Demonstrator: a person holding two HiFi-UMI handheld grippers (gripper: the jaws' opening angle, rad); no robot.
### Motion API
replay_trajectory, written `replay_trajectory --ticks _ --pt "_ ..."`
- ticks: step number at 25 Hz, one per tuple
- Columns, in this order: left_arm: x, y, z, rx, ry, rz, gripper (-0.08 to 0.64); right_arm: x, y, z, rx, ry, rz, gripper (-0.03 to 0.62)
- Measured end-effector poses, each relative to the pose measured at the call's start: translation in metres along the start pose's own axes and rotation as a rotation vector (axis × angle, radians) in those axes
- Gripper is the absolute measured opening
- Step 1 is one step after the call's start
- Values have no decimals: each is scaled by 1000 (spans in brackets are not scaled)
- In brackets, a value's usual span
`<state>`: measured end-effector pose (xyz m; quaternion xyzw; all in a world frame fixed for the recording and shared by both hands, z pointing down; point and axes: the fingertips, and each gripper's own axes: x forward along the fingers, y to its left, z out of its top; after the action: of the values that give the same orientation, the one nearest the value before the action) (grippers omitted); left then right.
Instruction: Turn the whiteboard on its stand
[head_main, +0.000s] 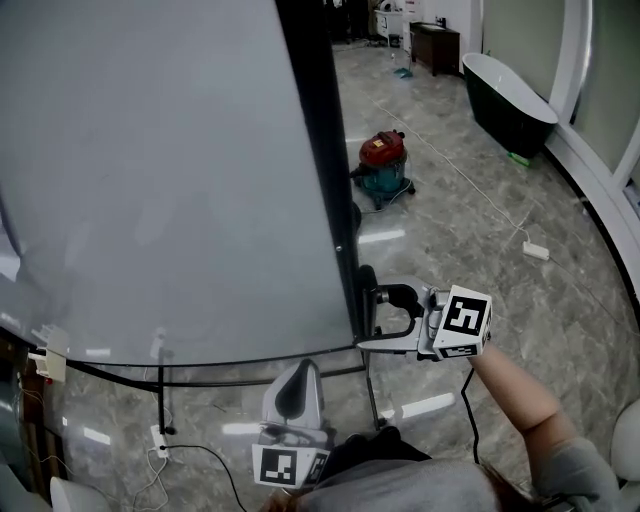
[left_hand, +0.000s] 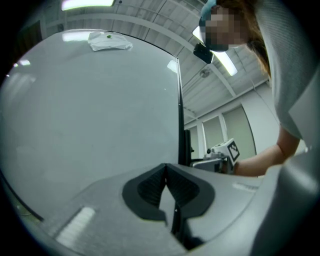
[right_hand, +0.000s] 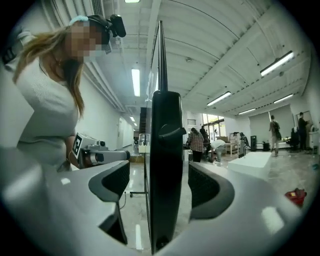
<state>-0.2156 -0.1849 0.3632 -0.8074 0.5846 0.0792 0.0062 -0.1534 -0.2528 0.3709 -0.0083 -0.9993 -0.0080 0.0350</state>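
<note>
The large whiteboard (head_main: 160, 170) fills the left of the head view, with a black upright (head_main: 318, 150) of its stand along its right edge. My right gripper (head_main: 368, 318) reaches in from the right at the board's lower right corner. Its jaws are open and straddle the black upright (right_hand: 165, 165), with a gap on each side. My left gripper (head_main: 297, 385) sits below the board's bottom edge and points at the board's face (left_hand: 90, 110). In the left gripper view the left gripper (left_hand: 166, 172) is shut with nothing in it.
A red and teal vacuum cleaner (head_main: 383, 165) stands on the marble floor behind the board. A black bathtub (head_main: 505, 100) sits at the back right. A white power strip (head_main: 536, 251) and a cable lie on the floor. Several people (right_hand: 196, 142) stand far off.
</note>
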Motion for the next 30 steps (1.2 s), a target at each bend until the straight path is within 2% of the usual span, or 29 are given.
replay_trajectory --ticks 3,7,9,12,19,27,30 --pt "-8 10 -4 2 10 30 -5 20 0 3 -21 -20 62 342" --pt "-15 21 -8 3 16 59 -5 41 -2 -1 -45 -19 86 239" --pt "-17 24 -5 2 4 58 -5 48 -2 -3 -46 -15 101 219" --pt "-17 26 -1 2 -16 44 -5 53 -4 -1 -54 -27 119 106" --pt "-17 31 -14 -11 38 38 -5 52 -2 2 -34 -50 144 86" --pt "-18 43 -16 -14 57 0 -5 50 -2 0 -31 -24 144 86" --pt "-20 51 -14 -3 59 10 -5 51 -3 0 -30 -22 141 86"
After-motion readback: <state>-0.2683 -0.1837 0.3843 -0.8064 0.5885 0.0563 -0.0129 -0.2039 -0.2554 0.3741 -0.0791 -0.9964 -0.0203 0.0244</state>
